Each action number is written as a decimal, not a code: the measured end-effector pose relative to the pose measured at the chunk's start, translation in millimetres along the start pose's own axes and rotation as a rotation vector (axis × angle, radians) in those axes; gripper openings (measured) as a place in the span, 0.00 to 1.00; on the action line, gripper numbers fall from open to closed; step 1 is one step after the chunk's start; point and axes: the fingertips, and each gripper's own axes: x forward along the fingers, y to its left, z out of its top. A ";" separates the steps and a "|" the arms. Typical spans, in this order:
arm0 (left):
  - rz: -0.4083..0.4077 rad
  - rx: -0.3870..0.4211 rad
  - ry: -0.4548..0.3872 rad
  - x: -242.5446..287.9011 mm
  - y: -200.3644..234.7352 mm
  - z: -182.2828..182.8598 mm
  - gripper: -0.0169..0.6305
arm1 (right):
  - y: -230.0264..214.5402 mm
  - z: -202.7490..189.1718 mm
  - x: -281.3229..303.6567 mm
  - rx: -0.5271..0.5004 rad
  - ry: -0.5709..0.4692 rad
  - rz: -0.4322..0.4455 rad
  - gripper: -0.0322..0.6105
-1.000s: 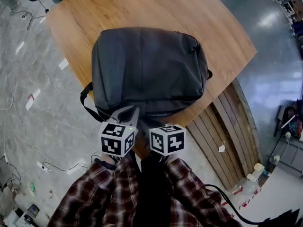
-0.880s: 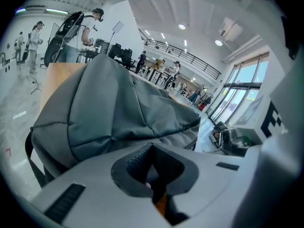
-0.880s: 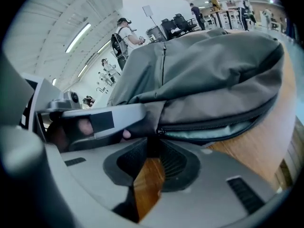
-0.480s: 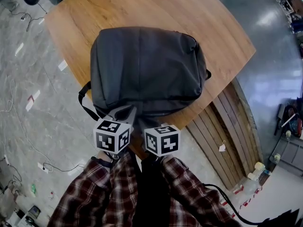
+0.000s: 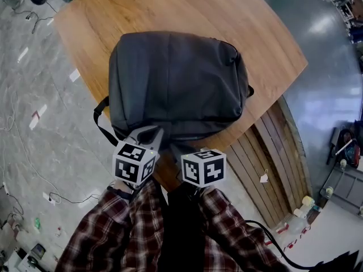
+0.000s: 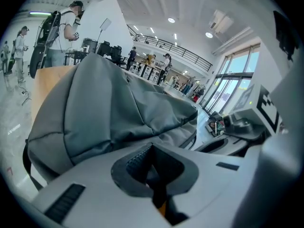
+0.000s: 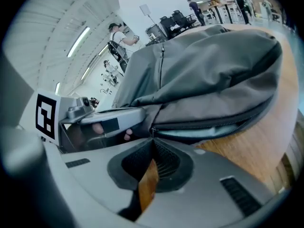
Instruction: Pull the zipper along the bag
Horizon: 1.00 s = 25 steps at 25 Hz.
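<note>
Dark grey woven fabric, soft and a bit slumped: that's the backpack (image 5: pixel 176 84), a rounded rectangle lying flat on a warm wood-grain tabletop (image 5: pixel 170 10), with its near end close to the edge where the person stands. The left gripper (image 6: pixel 151 150) is at that near end with its ribbed fingers closed together, and it looks like a fold of the fabric is pinched between them. The right gripper (image 7: pixel 153 138) sits just beside it, fingers squeezed together on the small metal zipper pull (image 7: pixel 153 128). From there the zipper (image 7: pixel 213 125) runs off along the side seam, and it gapes a little to show a pale lining (image 7: pixel 204 132).

The tabletop has a curved edge and slatted wood panels (image 5: pixel 272 163) down its side. Underneath is a glossy grey marbled floor (image 5: pixel 34 123) with thin cables trailing over it. The room is a big bright hall with tall windows (image 6: pixel 228 91), a railed upper level and a few people standing around further off.
</note>
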 end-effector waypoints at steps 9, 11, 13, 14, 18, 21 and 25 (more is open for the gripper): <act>-0.029 -0.037 0.026 8.4 3.1 1.3 0.04 | -21.1 4.3 -8.0 -0.236 0.040 -0.178 0.06; -0.045 -0.060 0.039 9.6 4.0 0.6 0.04 | -38.0 3.3 -19.4 -0.236 0.038 -0.221 0.06; -0.055 -0.068 0.047 11.7 5.5 0.4 0.04 | -61.8 4.0 -33.5 -0.227 0.033 -0.265 0.06; -0.059 -0.068 0.047 12.2 6.1 0.2 0.04 | -73.5 4.5 -41.0 -0.225 0.031 -0.285 0.06; -0.078 -0.070 0.048 8.0 4.2 -1.0 0.04 | -109.2 6.6 -73.1 -0.263 0.032 -0.360 0.06; -0.107 -0.083 0.055 9.3 1.3 -0.2 0.04 | -126.0 12.3 -87.8 -0.314 0.041 -0.390 0.07; -0.123 -0.073 0.069 15.8 -3.2 1.2 0.04 | -146.5 27.5 -100.2 -0.379 0.043 -0.444 0.07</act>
